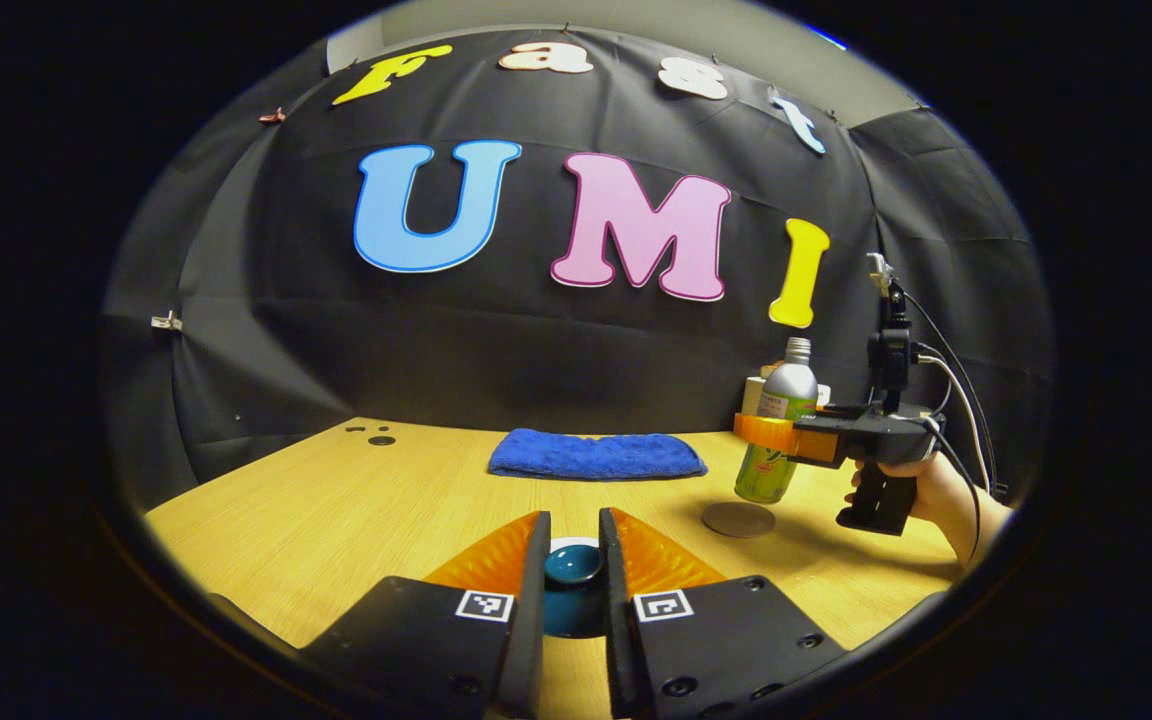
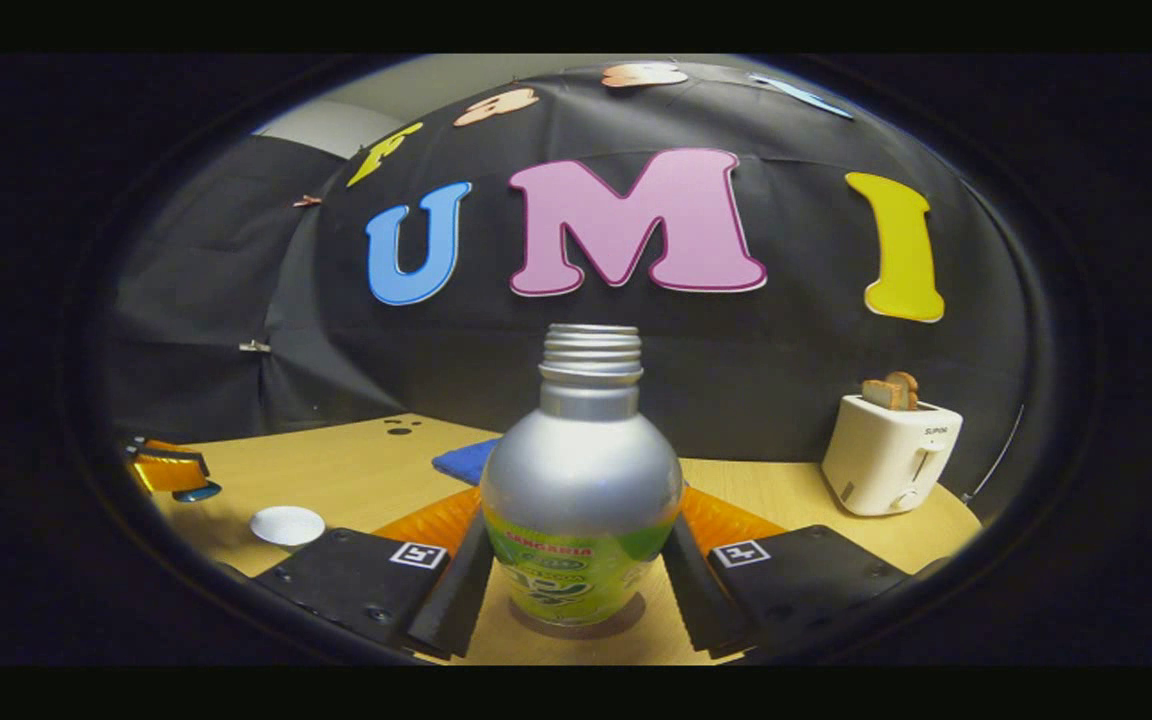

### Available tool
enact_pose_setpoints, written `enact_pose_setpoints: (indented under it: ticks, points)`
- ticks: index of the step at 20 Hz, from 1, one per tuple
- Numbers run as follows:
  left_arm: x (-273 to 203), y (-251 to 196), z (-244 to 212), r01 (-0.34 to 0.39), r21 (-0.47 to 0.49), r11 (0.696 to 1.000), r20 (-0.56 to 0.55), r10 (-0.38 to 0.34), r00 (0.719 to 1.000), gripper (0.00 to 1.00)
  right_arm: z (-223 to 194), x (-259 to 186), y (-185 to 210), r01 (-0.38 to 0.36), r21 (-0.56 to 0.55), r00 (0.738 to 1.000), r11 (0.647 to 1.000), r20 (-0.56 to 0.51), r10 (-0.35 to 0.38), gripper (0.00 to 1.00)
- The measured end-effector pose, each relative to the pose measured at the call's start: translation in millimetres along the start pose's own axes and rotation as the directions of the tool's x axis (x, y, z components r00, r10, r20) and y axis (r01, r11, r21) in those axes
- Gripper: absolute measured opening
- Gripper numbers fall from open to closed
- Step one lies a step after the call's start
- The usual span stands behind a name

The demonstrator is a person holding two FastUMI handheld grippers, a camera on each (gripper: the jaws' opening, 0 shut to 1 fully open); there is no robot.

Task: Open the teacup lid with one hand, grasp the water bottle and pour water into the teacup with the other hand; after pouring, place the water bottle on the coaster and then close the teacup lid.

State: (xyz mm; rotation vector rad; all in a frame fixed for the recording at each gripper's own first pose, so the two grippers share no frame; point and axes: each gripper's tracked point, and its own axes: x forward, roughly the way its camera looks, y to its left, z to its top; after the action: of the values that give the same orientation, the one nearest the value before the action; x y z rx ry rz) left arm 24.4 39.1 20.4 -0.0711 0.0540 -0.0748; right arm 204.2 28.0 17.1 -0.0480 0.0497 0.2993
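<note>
My left gripper (image 1: 573,522) is shut on the dark teal teacup lid (image 1: 573,567), held just above the wooden table (image 1: 336,500). The white teacup (image 2: 287,525) stands uncovered on the table, with a sliver of its rim (image 1: 573,542) showing behind the lid. In the right gripper view the left gripper (image 2: 168,468) is at the far left with the lid (image 2: 198,492) under it. My right gripper (image 2: 576,590) is shut on the silver and green water bottle (image 2: 581,490), upright and uncapped. The bottle (image 1: 781,430) hangs just over the round brown coaster (image 1: 739,519).
A folded blue towel (image 1: 596,455) lies at the back of the table. A white toaster (image 2: 889,450) with toast stands at the back right. A person's hand (image 1: 936,495) holds the right gripper (image 1: 754,432), cables trailing from it.
</note>
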Motion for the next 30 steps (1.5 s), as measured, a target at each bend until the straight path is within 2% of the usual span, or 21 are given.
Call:
enact_pose_setpoints:
  ticks: [3,5,6,11,15,18,24,30]
  points:
    - [2.8,9.2,-3.2,-0.016,0.0,1.0,-0.006,0.016,1.0,0.32,-21.2,10.8,-6.8,0.019,0.054,0.999,0.998,-0.039,-0.016,0.81]
    - [5.6,11.3,-5.5,-0.013,-0.011,1.0,-0.01,0.013,1.0,0.29,-34.0,13.3,-12.8,0.041,0.041,0.997,0.998,-0.067,-0.038,0.78]
    - [6.5,11.4,-7.4,-0.01,-0.016,1.0,-0.012,0.01,1.0,0.31,-38.5,13.0,-14.1,0.048,0.03,0.996,0.998,-0.076,-0.046,0.81]
    - [8.9,11.6,-15.6,0.003,-0.036,0.999,-0.032,-0.004,0.999,0.3,-40.6,14.5,-11.4,0.05,0.037,0.997,0.998,-0.067,-0.047,0.82]
    - [4.5,12.8,-13.7,-0.002,-0.032,0.999,-0.027,0.001,1.0,0.3,-46.9,14.3,-10.3,0.054,0.091,0.996,0.994,-0.076,-0.047,0.85]
    - [1.0,14.1,-12.3,-0.009,-0.026,1.0,-0.025,0.008,1.0,0.33,-48.2,12.8,-15.2,0.071,0.098,0.994,0.993,-0.091,-0.062,1.0]
    - [-11.1,14.7,-12.0,-0.03,-0.02,0.999,-0.024,0.029,0.999,0.3,-48.4,2.6,-9.2,0.085,0.109,0.989,0.99,-0.127,-0.071,1.0]
    - [-27.9,8.3,-3.9,-0.038,0.011,0.999,-0.001,0.038,0.999,0.3,-65.8,-22.6,-6.8,0.116,0.065,0.975,0.991,-0.197,-0.101,1.0]
